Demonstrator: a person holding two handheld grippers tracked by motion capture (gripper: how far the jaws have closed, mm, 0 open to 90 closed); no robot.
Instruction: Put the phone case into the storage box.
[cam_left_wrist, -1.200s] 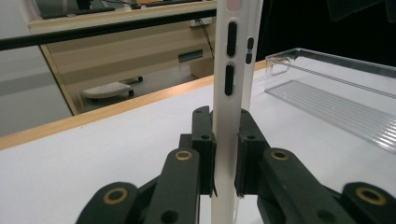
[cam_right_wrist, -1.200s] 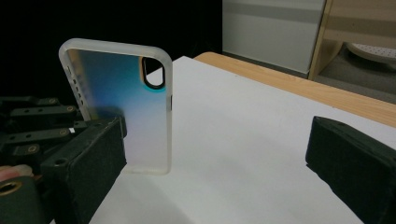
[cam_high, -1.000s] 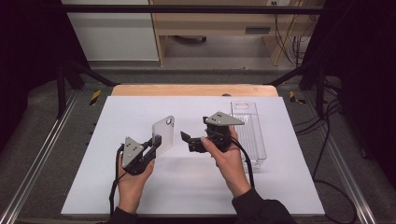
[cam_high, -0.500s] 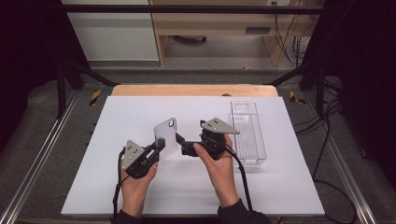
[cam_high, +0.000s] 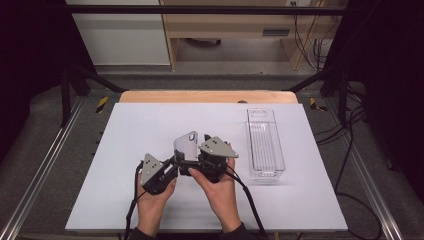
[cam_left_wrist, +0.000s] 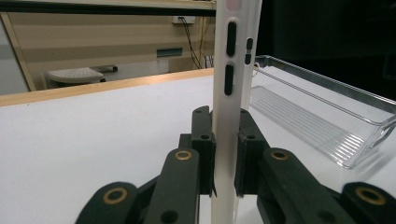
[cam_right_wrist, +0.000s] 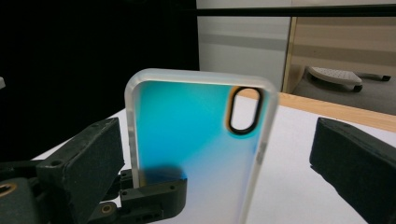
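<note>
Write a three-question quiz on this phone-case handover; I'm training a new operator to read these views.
1. True or false: the left gripper is clamped on the phone case.
2. The right gripper has its jaws: A) pressed on the case, B) spread wide on either side of it, C) shut beside it.
3. What lies on the table to the person's right?

Key: 1 true; 2 B; 3 a clear plastic tray.
</note>
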